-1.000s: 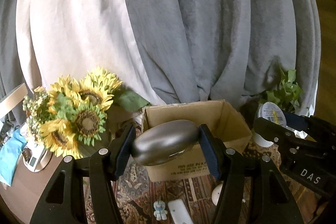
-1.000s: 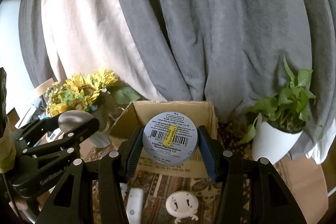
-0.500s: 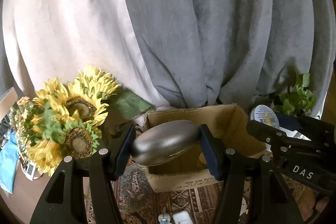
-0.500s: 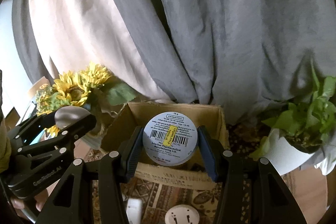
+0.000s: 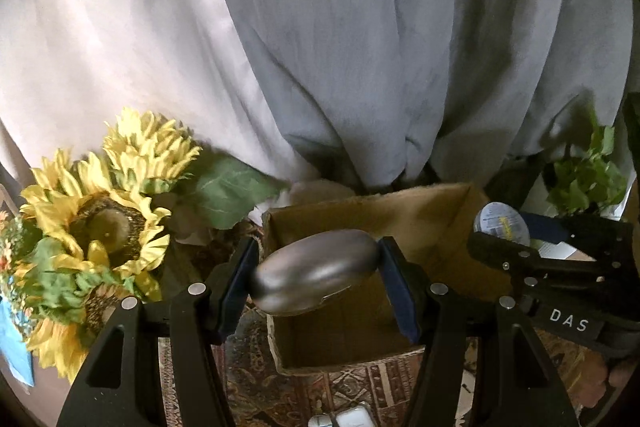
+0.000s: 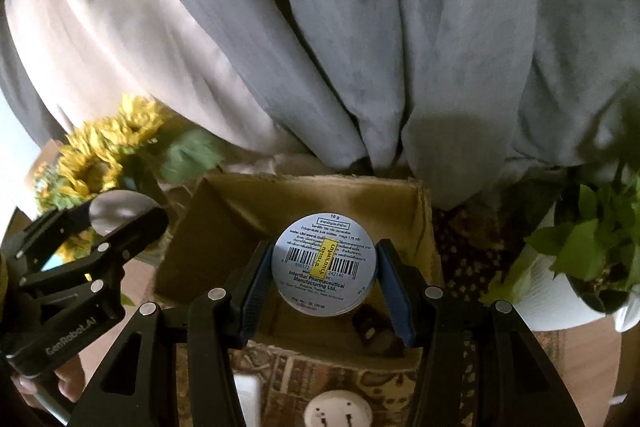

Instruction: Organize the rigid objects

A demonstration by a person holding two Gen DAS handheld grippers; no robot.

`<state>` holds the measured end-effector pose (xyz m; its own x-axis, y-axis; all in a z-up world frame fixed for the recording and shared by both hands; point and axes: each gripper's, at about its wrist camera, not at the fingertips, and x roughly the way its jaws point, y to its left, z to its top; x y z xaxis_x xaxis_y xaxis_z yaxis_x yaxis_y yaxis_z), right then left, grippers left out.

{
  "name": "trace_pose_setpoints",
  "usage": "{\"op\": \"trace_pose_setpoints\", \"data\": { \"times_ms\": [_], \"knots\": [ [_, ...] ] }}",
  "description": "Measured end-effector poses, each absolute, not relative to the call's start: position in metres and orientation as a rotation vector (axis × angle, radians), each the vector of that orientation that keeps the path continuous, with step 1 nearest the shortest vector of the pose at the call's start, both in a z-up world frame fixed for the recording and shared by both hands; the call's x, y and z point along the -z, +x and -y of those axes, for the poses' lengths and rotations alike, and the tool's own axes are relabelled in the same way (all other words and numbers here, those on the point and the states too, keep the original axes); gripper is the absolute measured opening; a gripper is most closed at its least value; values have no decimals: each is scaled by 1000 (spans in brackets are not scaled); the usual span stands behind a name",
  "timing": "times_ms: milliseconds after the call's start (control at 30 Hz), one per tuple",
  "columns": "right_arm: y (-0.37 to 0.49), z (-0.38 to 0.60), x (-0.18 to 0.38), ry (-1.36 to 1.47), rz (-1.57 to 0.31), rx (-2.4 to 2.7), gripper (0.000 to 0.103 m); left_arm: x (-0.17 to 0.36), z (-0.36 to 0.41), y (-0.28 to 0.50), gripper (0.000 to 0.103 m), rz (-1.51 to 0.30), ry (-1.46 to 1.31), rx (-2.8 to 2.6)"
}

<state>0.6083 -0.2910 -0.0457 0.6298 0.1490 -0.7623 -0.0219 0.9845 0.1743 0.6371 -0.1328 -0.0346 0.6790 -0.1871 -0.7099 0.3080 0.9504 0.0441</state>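
Your left gripper [image 5: 316, 283] pinches the smooth grey oval case [image 5: 316, 283] and your right gripper [image 6: 325, 269] pinches the round labelled tin [image 6: 325, 265], both above the open cardboard box [image 6: 224, 227].

Sunflowers [image 5: 100, 227] at left, a potted green plant [image 6: 592, 251] at right, grey curtains [image 5: 400, 47] behind, patterned rug [image 5: 352, 387] below
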Motion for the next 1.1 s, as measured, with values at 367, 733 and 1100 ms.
{"op": "trace_pose_setpoints", "data": {
  "times_ms": [367, 733, 1100],
  "knots": [
    [636, 295, 73, 85, -1023, -87, 53, 67, 142, 666, 61, -921, 228, 266],
    [646, 294, 94, 61, -1117, -72, 56, 85, 145, 676, 64, -1002, 235, 250],
    [630, 300, 81, 99, -1048, -49, 58, 60, 138, 648, 66, -924, 207, 235]
  ]
}}
